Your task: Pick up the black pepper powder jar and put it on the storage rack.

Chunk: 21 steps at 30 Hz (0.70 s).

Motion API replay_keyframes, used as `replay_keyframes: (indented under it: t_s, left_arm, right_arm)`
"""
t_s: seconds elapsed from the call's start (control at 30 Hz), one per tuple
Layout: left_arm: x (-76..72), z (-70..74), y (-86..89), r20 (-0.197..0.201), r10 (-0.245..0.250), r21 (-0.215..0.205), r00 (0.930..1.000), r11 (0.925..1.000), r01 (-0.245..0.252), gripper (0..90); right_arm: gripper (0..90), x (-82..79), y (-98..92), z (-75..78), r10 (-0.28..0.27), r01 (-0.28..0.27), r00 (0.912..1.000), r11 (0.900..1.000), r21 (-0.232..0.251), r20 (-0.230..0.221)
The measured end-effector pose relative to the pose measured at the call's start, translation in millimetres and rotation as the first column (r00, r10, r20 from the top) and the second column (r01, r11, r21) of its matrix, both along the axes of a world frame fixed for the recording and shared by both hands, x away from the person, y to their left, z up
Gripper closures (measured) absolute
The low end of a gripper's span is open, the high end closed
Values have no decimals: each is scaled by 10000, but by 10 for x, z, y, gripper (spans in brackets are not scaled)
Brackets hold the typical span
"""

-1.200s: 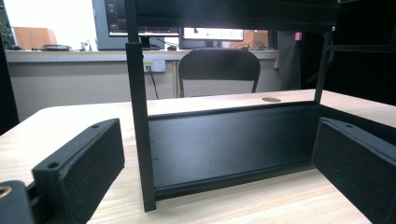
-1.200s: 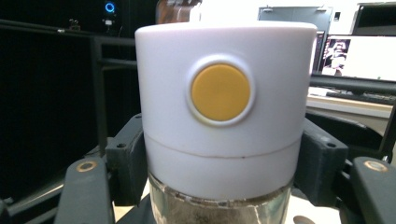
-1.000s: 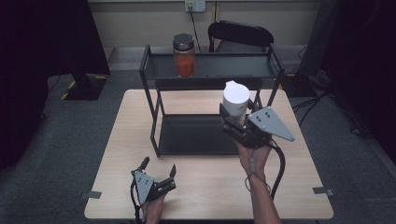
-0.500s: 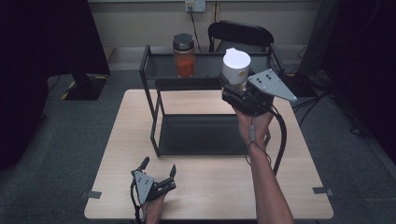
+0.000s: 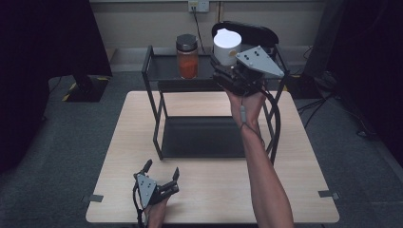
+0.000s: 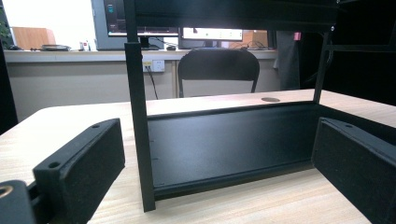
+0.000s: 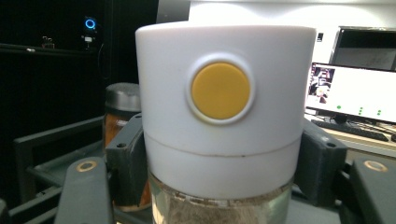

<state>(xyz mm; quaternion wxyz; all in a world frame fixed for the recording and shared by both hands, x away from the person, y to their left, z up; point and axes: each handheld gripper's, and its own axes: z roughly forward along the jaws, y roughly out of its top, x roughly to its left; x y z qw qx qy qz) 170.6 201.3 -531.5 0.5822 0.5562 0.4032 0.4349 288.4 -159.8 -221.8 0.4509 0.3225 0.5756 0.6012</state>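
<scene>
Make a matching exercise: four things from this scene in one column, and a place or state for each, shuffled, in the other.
Things:
1. white-lidded jar
2. orange jar
3. left hand-held gripper
4. right hand-held gripper

Places or states:
A. open, low over the near table edge
B. standing on the rack's top shelf
C. shut on a jar, raised beside the top shelf
D. held up between two black jaws

Pairs: 1-D, 2-B, 3-A, 4-C

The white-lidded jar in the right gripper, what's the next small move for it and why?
Probably ease it forward and down onto the top shelf, to the right of the orange jar. The right gripper is shut on the white-lidded jar and holds it upright at about shelf height, and that shelf has bare space beside the orange jar. The left gripper rests open on the table.
</scene>
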Motion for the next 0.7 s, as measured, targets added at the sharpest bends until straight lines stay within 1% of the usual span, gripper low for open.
replay_keyframes:
  t_s: [0.13,0.23,0.3,0.5,0.57,0.67,0.7]
  left_arm:
    - [-1,3,0,-15,5,3,10000,10000,-5,19]
    - [-2,0,-6,-2,35,-7,10000,10000,-35,19]
    - [-2,0,-5,-4,31,-6,10000,10000,-31,19]
    - [-3,1,-2,-7,11,2,10000,10000,-11,19]
    - [-3,0,-1,0,-1,2,10000,10000,1,19]
    - [-3,1,-1,-3,6,6,10000,10000,-6,19]
    - [-4,1,-1,-5,6,7,10000,10000,-6,19]
  right_arm:
    - [302,134,85,43,-96,96,10000,9999,93,7]
    - [302,234,128,41,-170,170,9999,9997,196,-20]
    - [302,303,149,27,-254,255,9997,9995,177,-30]
    - [301,484,131,19,-285,304,9986,9986,427,-444]
    - [301,514,129,14,-366,386,9980,9986,371,-520]
    - [301,555,111,2,-304,338,9970,9983,470,-715]
    - [301,562,119,1,-343,373,9966,9985,403,-746]
